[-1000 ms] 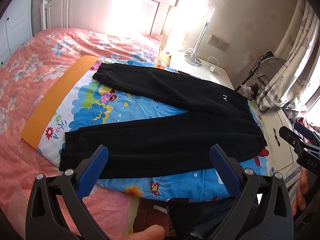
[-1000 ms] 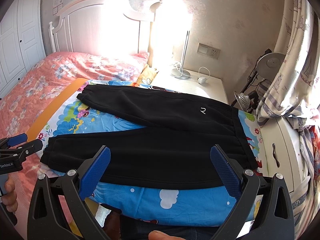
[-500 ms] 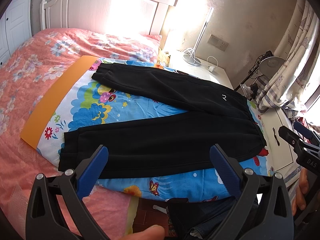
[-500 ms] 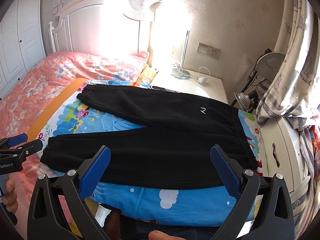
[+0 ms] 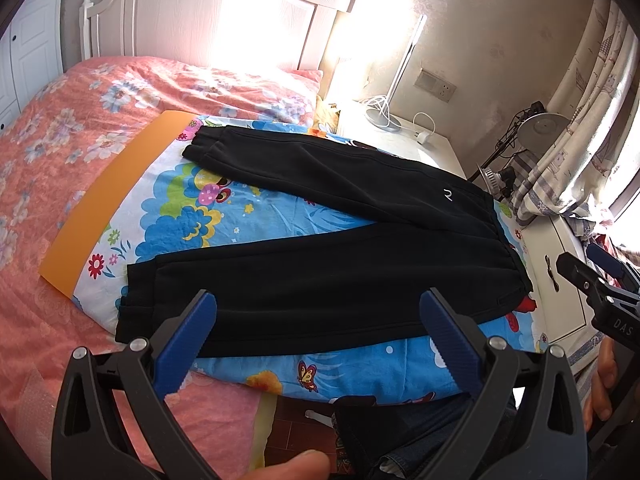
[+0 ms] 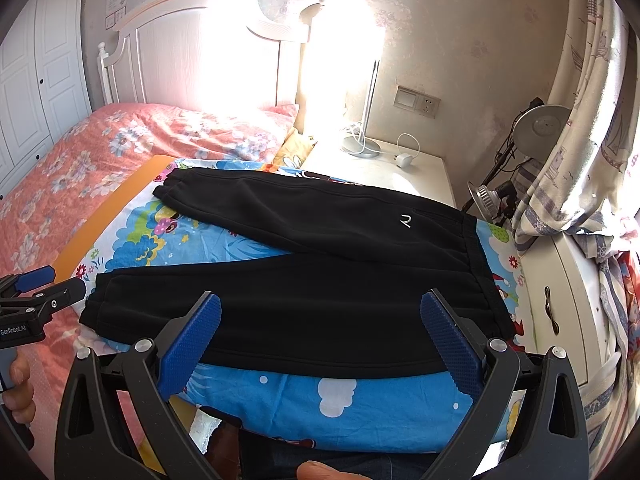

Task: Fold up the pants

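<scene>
The black fleece pants point(image 5: 320, 268) lay flat and unfolded on the bright cartoon-print blanket point(image 5: 248, 220) over the pink floral bed point(image 5: 60, 128), unchanged over the last second. Our left gripper point(image 5: 318, 334) and right gripper point(image 6: 320, 334) hovered wide open, empty. Nothing blocked the near leg; the white nightstand point(image 6: 384, 168) stood beyond.

Left gripper point(image 5: 318, 308) is hovering with both blue-padded fingers point(image 5: 186, 336) spread wide apart, gripping nothing. Right gripper point(image 6: 320, 312) is likewise hovering with its blue-padded fingers point(image 6: 192, 344) spread wide, nothing between them. In the right wrist view, the left hand point(image 6: 18, 392) is wrapping its handle at the left edge. In the left wrist view, the right hand point(image 5: 602, 384) is holding its handle at the right edge.
</scene>
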A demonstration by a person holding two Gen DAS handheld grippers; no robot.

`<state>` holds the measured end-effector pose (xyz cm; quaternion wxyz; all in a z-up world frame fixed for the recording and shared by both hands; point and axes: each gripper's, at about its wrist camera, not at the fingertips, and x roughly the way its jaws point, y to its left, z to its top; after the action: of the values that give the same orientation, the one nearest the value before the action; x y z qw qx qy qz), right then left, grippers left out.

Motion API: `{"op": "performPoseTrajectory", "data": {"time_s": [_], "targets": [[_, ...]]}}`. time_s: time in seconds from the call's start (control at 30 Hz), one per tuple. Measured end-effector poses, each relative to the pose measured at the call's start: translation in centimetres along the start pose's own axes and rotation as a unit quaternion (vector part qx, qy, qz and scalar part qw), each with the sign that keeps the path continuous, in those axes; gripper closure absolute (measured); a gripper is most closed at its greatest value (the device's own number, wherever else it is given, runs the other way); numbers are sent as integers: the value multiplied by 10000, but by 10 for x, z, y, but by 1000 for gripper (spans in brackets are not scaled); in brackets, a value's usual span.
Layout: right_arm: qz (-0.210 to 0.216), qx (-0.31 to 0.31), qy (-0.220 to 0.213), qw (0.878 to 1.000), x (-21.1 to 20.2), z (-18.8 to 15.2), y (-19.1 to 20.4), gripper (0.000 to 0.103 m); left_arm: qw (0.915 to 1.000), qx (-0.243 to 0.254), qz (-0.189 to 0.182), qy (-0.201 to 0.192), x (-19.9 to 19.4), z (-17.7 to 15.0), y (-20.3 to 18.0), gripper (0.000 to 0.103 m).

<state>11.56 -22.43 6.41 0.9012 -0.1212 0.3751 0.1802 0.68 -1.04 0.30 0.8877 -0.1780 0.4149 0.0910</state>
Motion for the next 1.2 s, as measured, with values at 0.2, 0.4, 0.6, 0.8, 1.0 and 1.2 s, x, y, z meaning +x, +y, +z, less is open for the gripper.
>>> {"op": "performPoseTrajectory", "data": {"time_s": [0.2, 0.4, 0.6, 0.8, 1.0, 1.2], "targets": [[-2, 4, 0, 10000, 0, 0, 0, 6, 10000, 3, 6, -4, 0, -1, 1, 2], [-8, -2, -1, 10000, 0, 0, 0, 6, 10000, 8, -4, -4, 0, -1, -1, 2], [3, 4, 8, 10000, 1, 0, 0, 6, 10000, -2, -3, -2, 0, -1, 0, 2], [34, 65, -42, 10000, 1, -1, -3, 6, 9999, 63, 138, -60, 1, -2, -3, 2], [230, 79, -270, 9993, 13, -10, -22, 6, 9968, 337, 554, -471, 3, -5, -18, 2], [317, -41, -426, 9986, 42, -21, -56, 5, 9941, 623, 489, -742, 21, -3, -35, 2]]}}
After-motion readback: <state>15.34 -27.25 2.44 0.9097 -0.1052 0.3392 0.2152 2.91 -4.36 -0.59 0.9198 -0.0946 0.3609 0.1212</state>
